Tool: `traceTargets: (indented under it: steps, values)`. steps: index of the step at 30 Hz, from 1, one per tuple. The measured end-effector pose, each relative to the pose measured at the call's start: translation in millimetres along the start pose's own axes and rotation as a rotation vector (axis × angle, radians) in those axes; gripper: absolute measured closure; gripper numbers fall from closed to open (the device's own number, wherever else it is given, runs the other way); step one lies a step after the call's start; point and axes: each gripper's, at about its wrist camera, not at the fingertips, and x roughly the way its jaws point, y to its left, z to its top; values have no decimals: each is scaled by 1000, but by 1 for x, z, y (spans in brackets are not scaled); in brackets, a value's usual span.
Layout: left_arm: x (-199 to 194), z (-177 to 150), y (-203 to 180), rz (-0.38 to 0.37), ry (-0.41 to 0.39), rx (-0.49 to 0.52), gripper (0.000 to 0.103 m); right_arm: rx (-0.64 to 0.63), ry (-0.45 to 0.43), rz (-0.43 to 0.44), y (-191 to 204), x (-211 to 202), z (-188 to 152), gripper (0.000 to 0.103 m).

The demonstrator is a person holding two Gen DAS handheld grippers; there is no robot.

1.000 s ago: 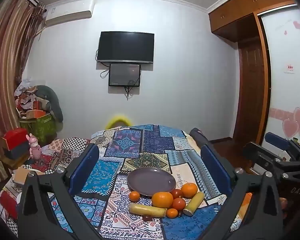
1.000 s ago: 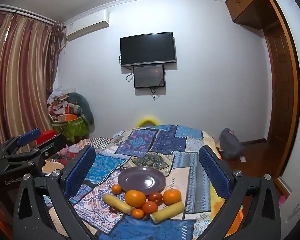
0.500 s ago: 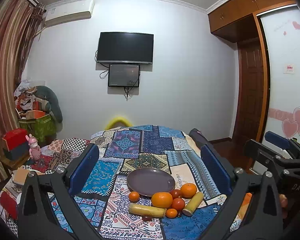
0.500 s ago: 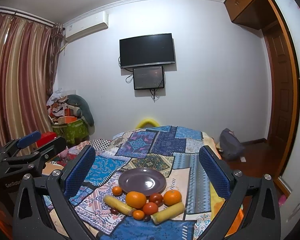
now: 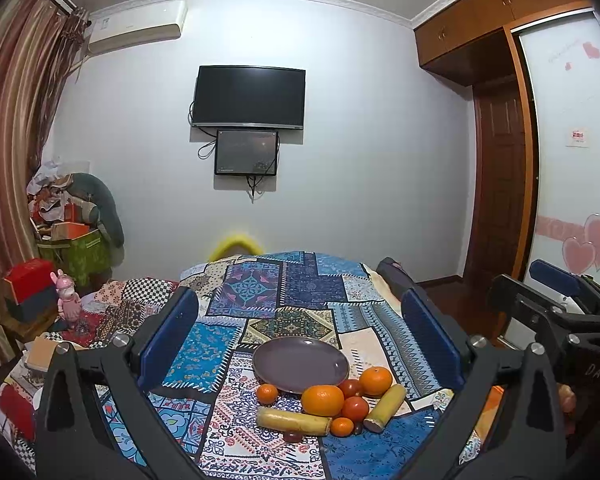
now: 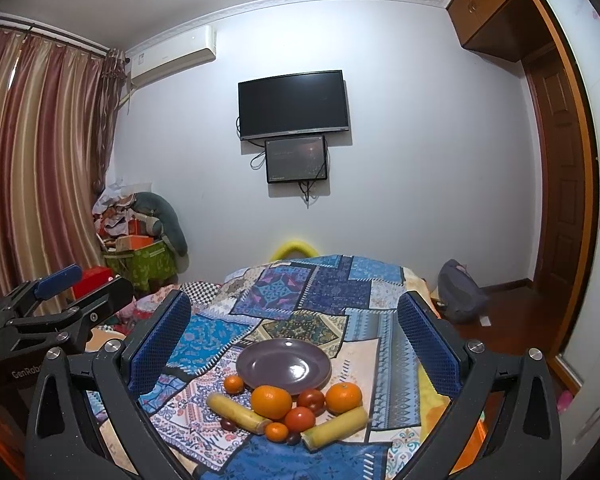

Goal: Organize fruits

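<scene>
On the patchwork tabletop (image 5: 236, 304), nothing is lying on the plate (image 5: 300, 364) yet; all fruits (image 5: 332, 404) are sitting bunched just before its near rim. Left tongs (image 5: 300, 336) and right tongs (image 6: 296, 336) are hanging wide open, holding nothing.

A dark television (image 5: 249, 96) hangs on the white wall at twelve o'clock, a smaller screen (image 5: 247, 153) just beneath it and an air conditioner (image 5: 136, 28) up at eleven. Striped curtains (image 6: 40, 160) fill nine o'clock — below them, a green box (image 5: 78, 252) heaped with clutter. A wooden door (image 5: 500, 184) stands at three, and a patchwork cloth (image 5: 284, 292) covers the table at six.
</scene>
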Motion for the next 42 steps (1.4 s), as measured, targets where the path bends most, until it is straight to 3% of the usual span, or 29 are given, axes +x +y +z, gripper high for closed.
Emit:
traceTargets:
  steps: [32, 39, 42]
  values:
    - [2, -2, 1, -13, 8, 3, 0, 9, 5, -5, 0, 0, -2, 0]
    - [12, -8, 4, -21, 44, -6, 0, 7, 40, -4, -2, 10, -7, 0]
    - [22, -13, 9, -28, 86, -16, 6, 11, 71, -3, -6, 17, -12, 2]
